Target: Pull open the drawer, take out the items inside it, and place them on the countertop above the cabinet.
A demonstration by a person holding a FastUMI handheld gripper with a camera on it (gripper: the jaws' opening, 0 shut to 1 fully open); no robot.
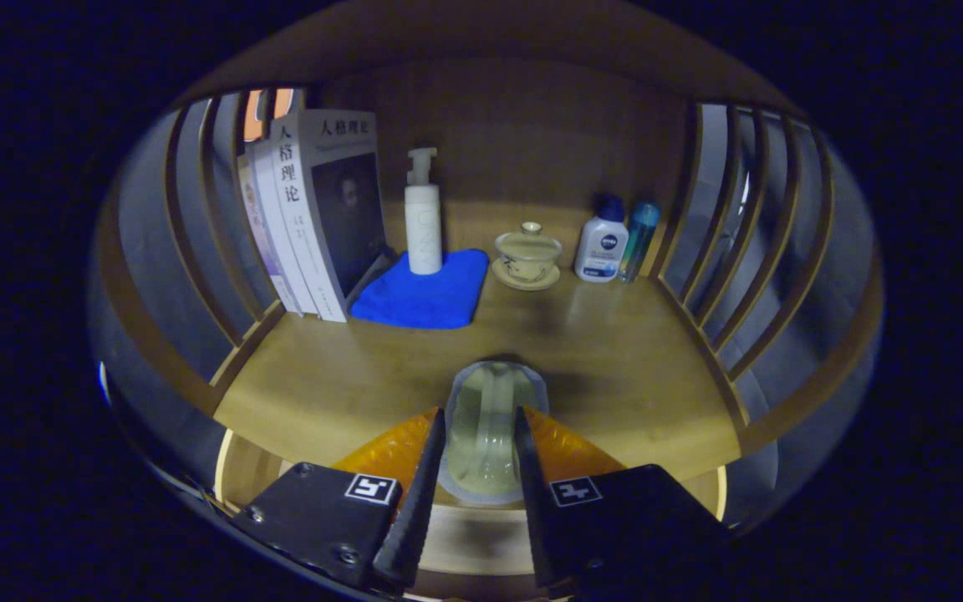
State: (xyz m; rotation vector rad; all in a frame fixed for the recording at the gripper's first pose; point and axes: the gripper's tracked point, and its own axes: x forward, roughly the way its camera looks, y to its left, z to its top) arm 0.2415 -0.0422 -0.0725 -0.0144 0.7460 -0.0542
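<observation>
From the camera riding on the claw (481,443), the two fingers stand close together with a pale, translucent packet (491,426) clamped between them; both fingers press against its sides, so the claw is closed on it. The packet is a clear sealed pouch with something whitish-green inside and a grey sealed rim round its far end. It pokes out beyond the fingertips over the front part of the wooden surface (615,376); whether its far end touches the wood or hangs just above it, I cannot tell.

Taking the packet as the landmark: below and behind it, under the fingers, the curved light edge of the drawer (239,468) shows, lower than the surface.

Beyond the packet and to its left lies a folded blue cloth (423,293), well apart from it. A white pump bottle (423,217) stands upright on the far part of that cloth. Further left of the packet, a few books (314,209) lean together against the slatted side rail (197,217), their lower corner just beside the cloth.

Straight beyond the packet, toward the back wall, sits a small lidded tea bowl (528,251) on its saucer. Beyond the packet and to its right stand a white bottle with a dark blue cap (602,242) and, just beside it, a slim teal bottle (639,238), both upright near the right-hand slats (741,234).

The middle of the surface ahead of the packet is bare wood, with a soft shadow on it.
</observation>
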